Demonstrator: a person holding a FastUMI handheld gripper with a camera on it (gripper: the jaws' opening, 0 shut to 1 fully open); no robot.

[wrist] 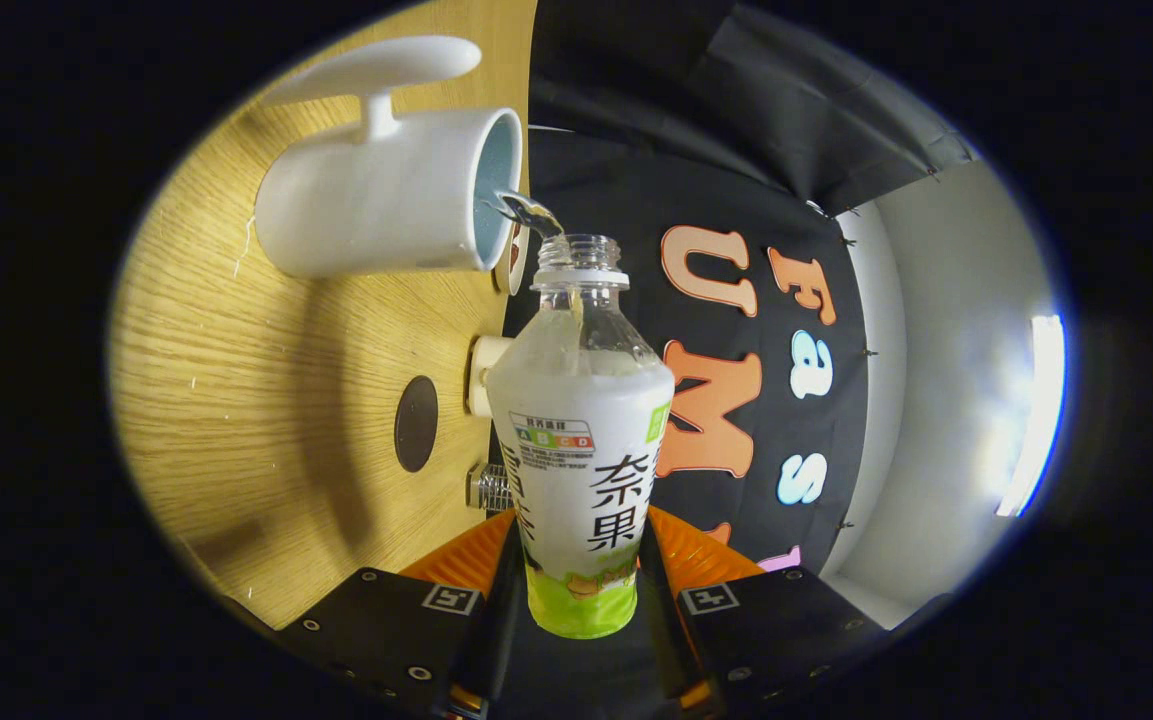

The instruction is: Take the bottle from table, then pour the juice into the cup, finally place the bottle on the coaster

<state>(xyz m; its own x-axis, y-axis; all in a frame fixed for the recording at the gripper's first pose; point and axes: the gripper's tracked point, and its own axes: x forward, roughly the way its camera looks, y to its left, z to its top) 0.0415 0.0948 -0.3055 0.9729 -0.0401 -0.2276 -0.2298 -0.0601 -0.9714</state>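
My gripper [581,585] is shut on the lower body of an uncapped clear juice bottle [581,430] with a white and green label. The view is rolled sideways, so the bottle is tipped over. Its open neck [579,258] points at the rim of a white mug [386,195] with a pale blue inside, standing on the wooden table [236,380]. A thin stream of liquid [528,212] runs from the neck into the mug's mouth. A dark round coaster [416,423] lies flat on the table, beside the bottle's middle.
A small white cap-like object [484,375] and a small ribbed metal piece [489,487] sit on the table near its far edge, close to the bottle. Black cloth and a pale wall with a bright light strip [1036,410] lie beyond.
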